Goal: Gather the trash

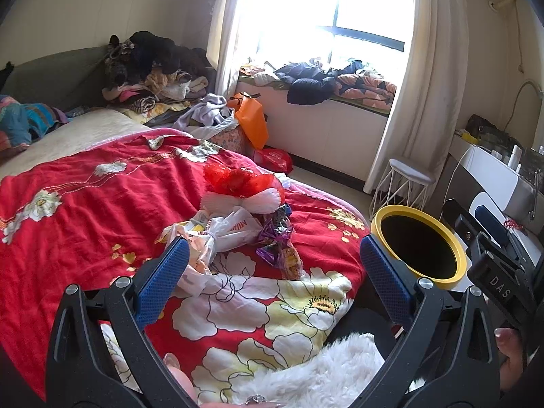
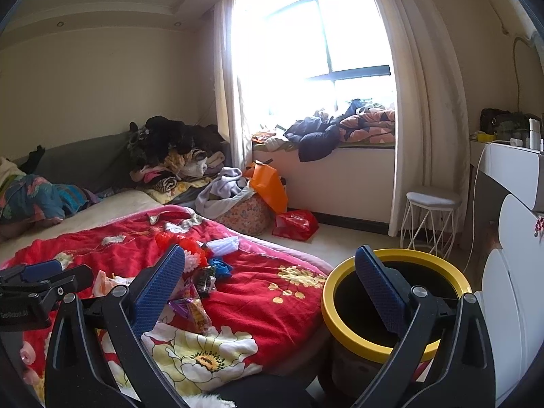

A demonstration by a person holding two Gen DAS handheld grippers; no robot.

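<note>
A heap of trash lies on the red floral blanket [image 1: 102, 210]: a tied white plastic bag [image 1: 224, 231], purple snack wrappers [image 1: 277, 244], and red and white foam fruit nets [image 1: 244, 187]. A yellow-rimmed bin [image 1: 421, 244] stands beside the bed on the right. My left gripper [image 1: 272, 272] is open and empty, its left finger by the white bag. My right gripper [image 2: 272, 289] is open and empty, between the wrappers [image 2: 192, 309] and the bin [image 2: 374, 309], its right finger over the bin's rim. The left gripper's body [image 2: 37, 285] shows at the left of the right wrist view.
Piled clothes [image 1: 153, 71] sit at the bed's head. An orange bag [image 1: 251, 119] and a red bag [image 1: 273, 159] lie on the floor by the window seat. A white wire stool [image 1: 404, 183] and a white dresser [image 2: 510, 238] stand at right.
</note>
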